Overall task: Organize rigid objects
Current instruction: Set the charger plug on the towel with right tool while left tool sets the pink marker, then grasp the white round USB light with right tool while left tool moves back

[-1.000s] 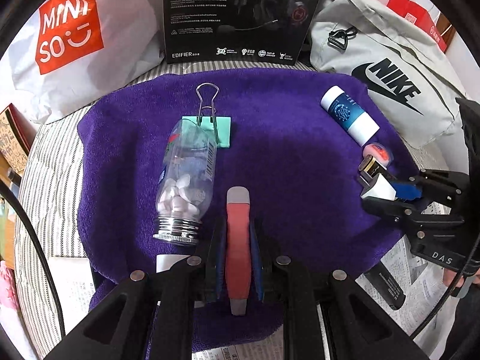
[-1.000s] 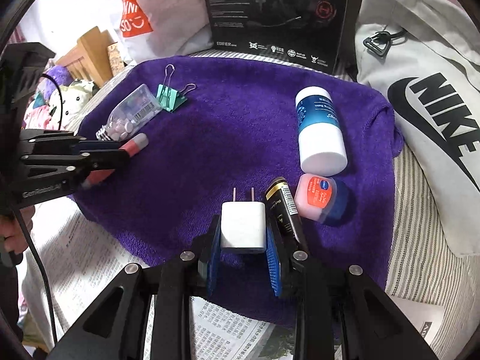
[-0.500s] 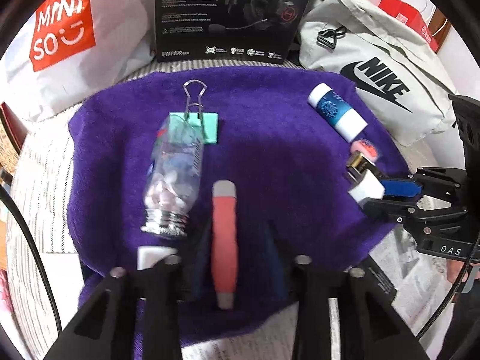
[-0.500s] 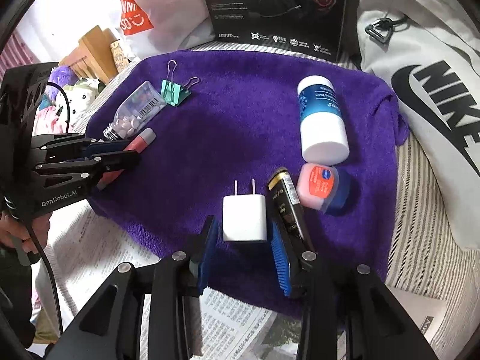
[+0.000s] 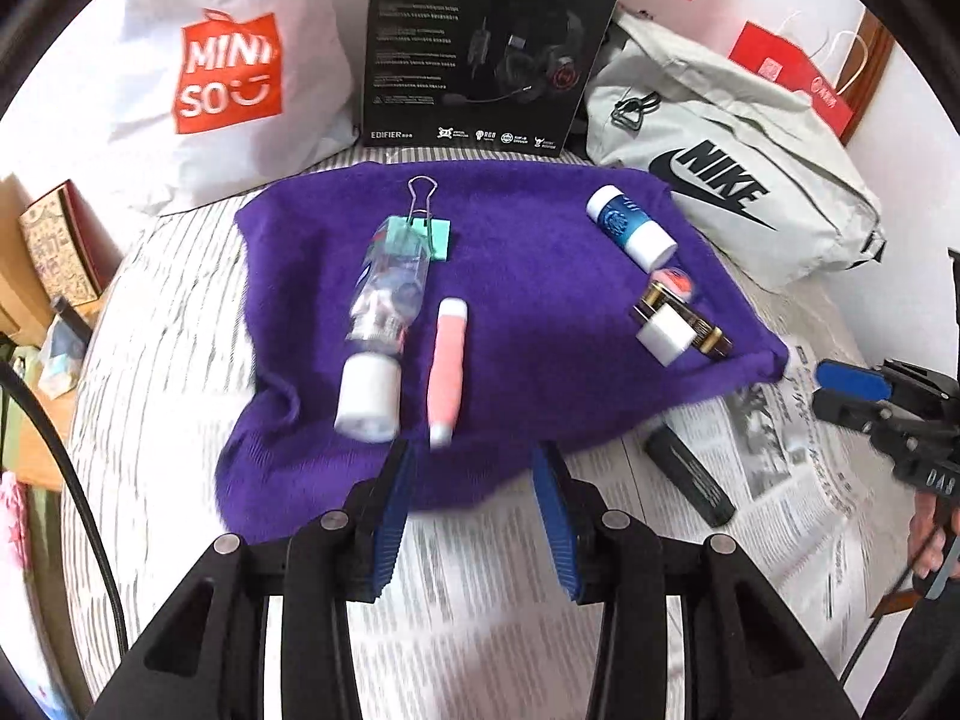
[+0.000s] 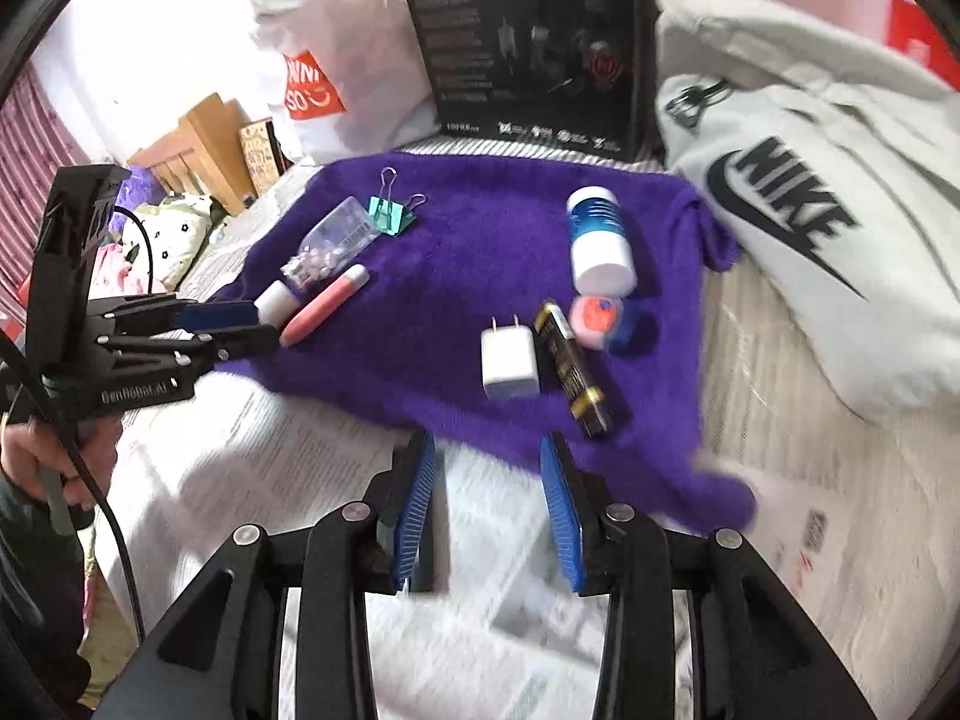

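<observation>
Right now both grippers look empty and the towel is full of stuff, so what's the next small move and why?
Probably take the left gripper to the black tube. Both the left and right gripper are open and empty. The pink tube, charger and the rest already lie on the purple towel, while the black tube lies off it on the newspaper.

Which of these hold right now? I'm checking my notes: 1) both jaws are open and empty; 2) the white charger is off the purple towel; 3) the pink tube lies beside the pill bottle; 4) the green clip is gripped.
1) The left gripper and right gripper are open and empty: true.
2) False: the white charger lies on the purple towel.
3) The pink tube lies beside the pill bottle: true.
4) False: the green clip lies free.
</observation>
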The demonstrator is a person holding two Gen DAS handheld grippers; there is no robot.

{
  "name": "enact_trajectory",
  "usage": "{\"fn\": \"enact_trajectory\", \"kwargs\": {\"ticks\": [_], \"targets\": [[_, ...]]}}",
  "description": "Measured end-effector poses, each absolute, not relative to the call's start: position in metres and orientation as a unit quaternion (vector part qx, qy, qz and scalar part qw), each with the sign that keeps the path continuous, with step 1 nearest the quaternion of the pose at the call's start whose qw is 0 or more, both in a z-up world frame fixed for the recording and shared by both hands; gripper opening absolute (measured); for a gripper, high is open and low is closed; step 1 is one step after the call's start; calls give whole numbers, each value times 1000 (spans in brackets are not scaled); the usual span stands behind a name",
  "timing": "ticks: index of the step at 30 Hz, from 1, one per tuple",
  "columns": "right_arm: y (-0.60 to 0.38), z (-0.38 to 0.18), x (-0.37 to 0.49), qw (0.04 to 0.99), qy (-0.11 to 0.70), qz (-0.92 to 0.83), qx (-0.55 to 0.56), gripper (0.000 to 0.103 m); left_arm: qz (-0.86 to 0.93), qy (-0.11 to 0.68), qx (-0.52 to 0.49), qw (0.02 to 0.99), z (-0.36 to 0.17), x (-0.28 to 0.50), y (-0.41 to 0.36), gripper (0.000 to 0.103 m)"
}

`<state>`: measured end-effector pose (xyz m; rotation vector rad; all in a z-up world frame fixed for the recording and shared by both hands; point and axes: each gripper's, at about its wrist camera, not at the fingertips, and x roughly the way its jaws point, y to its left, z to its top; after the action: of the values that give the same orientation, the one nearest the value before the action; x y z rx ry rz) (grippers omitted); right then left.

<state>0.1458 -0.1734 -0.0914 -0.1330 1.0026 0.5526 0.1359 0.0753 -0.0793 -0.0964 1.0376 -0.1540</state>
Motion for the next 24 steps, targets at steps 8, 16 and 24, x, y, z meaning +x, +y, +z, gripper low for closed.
{"fn": "enact_trajectory", "kwargs": {"ticks": [8, 16, 24], "targets": [[-268, -75, 110, 866, 464, 185, 21, 38, -60, 491, -75, 866, -78, 95, 96, 40], [-331, -65, 85, 882, 444, 132, 85, 47, -54, 503, -82, 859, -86, 75, 103, 41], [-279, -114, 94, 874, 462, 149, 31, 43, -76, 515, -68, 851, -91, 69, 74, 41]]}}
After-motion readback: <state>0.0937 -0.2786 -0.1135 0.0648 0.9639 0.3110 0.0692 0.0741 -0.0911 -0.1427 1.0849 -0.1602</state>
